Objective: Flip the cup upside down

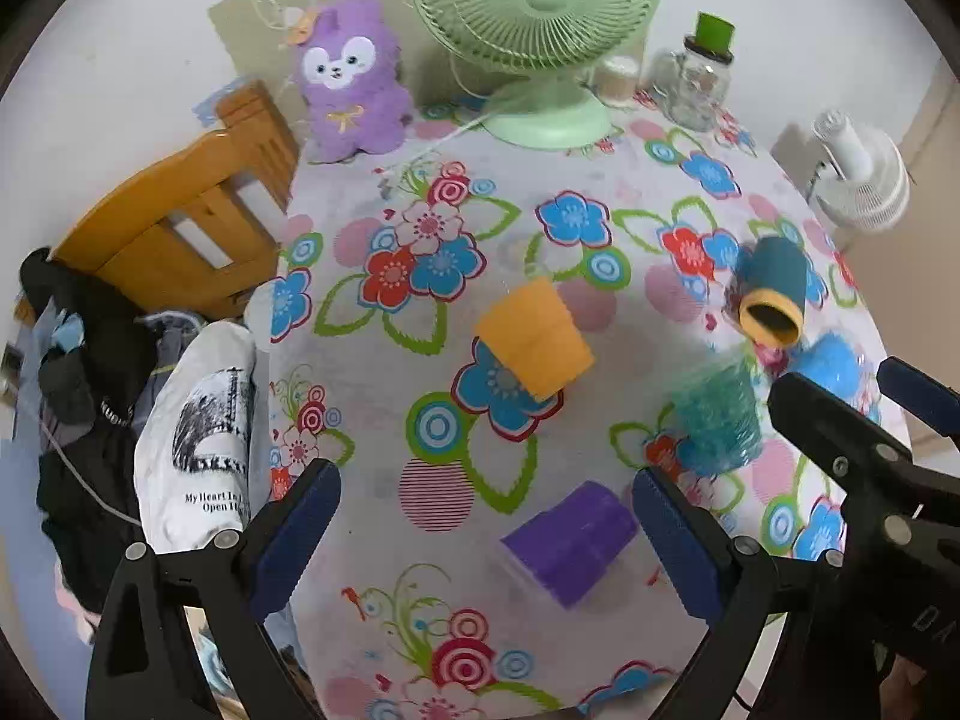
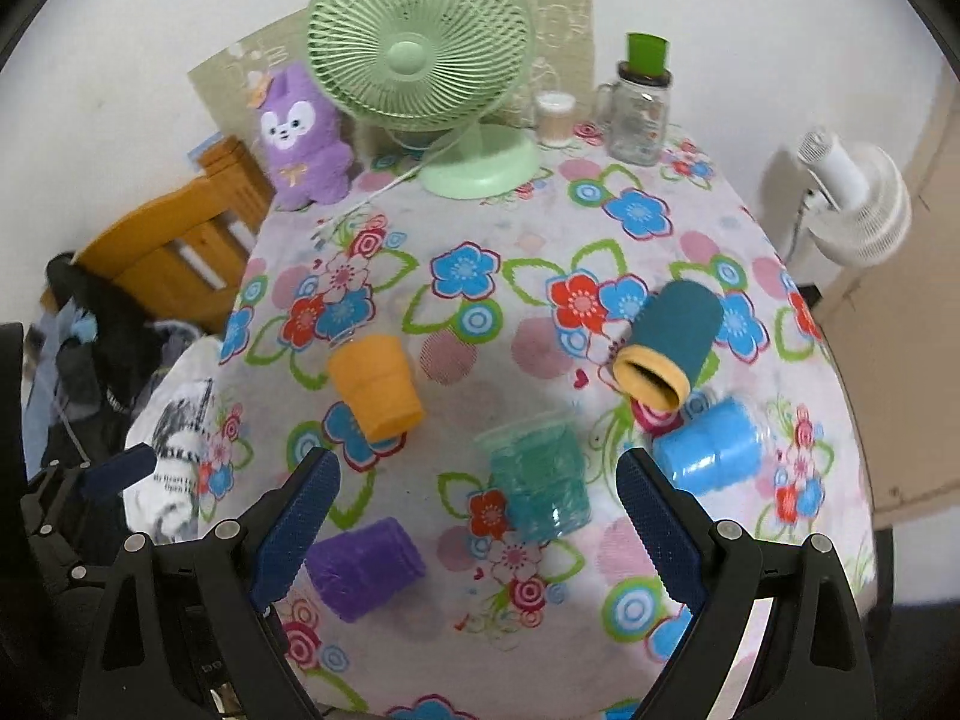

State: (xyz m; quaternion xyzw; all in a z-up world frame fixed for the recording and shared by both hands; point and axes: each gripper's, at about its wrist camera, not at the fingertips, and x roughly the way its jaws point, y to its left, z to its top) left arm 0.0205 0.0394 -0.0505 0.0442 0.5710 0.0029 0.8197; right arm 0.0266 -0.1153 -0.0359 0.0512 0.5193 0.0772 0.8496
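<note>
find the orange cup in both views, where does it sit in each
Left wrist view: the orange cup sits near the middle of the picture, above the purple cup.
Right wrist view: the orange cup sits left of centre, above the left finger pad, left of the clear teal cup.
Shared landmark: the green fan at the far edge of the table.

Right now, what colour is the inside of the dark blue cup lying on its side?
Yellow. The cup shows it best in the right wrist view.
</note>
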